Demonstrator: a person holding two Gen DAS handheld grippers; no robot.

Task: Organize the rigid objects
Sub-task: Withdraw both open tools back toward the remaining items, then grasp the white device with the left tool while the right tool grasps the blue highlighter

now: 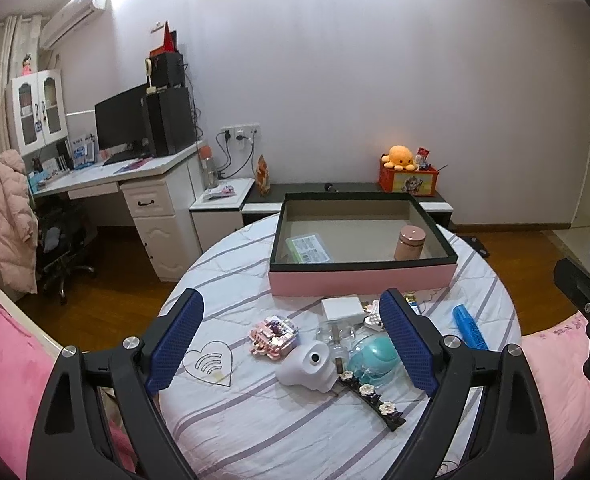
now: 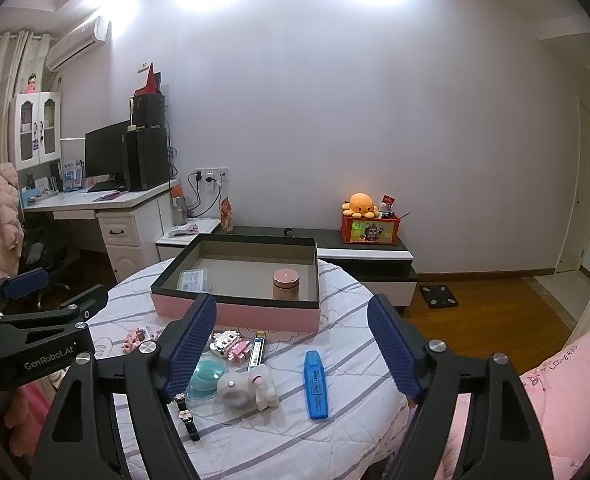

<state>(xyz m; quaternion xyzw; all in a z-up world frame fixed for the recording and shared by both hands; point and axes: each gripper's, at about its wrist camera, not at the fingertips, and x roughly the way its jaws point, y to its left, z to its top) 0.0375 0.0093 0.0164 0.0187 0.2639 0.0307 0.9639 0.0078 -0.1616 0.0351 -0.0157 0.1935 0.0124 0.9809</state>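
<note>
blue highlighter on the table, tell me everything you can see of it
The blue highlighter is a flat-sided marker of glossy blue plastic, with a lighter blue cap end pointing toward the pink box and dark printed lettering along its body. It lies flat on the striped cloth, lengthwise away from the camera, apart from the other small items to its left. Nothing touches it. In the right wrist view it sits between the open right claw's fingers but lower down, ungripped.

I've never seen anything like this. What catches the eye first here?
Probably the shallow pink cardboard box with a dark rim at the far side of the round striped table, a pink cylindrical jar standing inside. Nearer, small trinkets lie scattered, a blue highlighter pen apart at their right.
</note>
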